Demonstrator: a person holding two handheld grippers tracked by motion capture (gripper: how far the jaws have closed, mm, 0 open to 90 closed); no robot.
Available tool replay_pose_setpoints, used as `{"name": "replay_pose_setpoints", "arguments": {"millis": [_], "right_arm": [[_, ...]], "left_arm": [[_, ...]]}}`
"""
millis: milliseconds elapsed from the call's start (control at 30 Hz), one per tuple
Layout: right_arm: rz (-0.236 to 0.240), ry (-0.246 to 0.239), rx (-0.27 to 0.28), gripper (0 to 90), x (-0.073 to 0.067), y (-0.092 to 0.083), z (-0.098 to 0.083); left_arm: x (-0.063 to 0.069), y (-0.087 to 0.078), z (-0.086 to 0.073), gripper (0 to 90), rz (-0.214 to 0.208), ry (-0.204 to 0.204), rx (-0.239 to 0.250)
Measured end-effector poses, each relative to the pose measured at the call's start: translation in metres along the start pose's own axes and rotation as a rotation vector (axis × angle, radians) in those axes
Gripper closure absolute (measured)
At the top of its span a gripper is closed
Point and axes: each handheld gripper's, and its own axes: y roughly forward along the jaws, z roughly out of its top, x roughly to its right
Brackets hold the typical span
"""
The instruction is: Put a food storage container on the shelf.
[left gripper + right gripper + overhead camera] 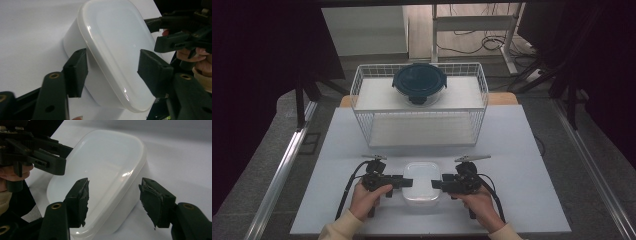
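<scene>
A white lidded plastic box (pixel 421 186) lies on the table near the front edge. My left gripper (pixel 407 181) points at its left end and my right gripper (pixel 436 185) at its right end, each held in a hand. In the left gripper view the left gripper (pixel 112 71) is open, its pads astride the near end of the box (pixel 112 42), with the right gripper (pixel 175 37) beyond. In the right gripper view the right gripper (pixel 113 198) is open around the box's (pixel 105 167) near end, and the left gripper (pixel 40 155) is at the far end.
A white wire basket (pixel 362 95) stands at the back of the white table (pixel 337 150). In it sits a round dark blue lidded container (pixel 419 82). Bare table lies left and right of the hands. Black curtains flank the table.
</scene>
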Motion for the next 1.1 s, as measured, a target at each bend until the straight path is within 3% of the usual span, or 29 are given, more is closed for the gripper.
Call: {"name": "replay_pose_setpoints", "arguments": {"millis": [167, 267, 467, 700, 800, 1100], "right_arm": [[0.014, 0.018, -0.002, 45.2, 0.000, 0.003, -0.001], [0.013, 0.036, 0.012, 52.3, 0.001, 0.000, -0.001], [0.065, 0.159, 0.033, 63.0, 0.010, -0.005, -0.003], [0.082, 0.169, 0.054, 69.6, 0.010, -0.013, -0.004], [0.080, 0.162, 0.060, 71.2, 0.010, -0.016, -0.004], [0.059, 0.119, 0.082, 74.2, 0.004, -0.022, -0.004]], "left_arm": [[-0.003, -0.001, -0.001, 50.9, -0.001, -0.021, 0.004], [-0.003, -0.002, -0.001, 54.6, -0.002, -0.032, 0.013], [0.002, -0.007, -0.004, 64.2, 0.013, -0.025, 0.042], [0.006, -0.015, -0.008, 71.1, -0.034, -0.035, 0.070], [0.009, -0.018, -0.008, 73.9, -0.058, -0.021, 0.076], [0.011, -0.022, -0.011, 78.7, -0.076, -0.006, 0.098]]}}
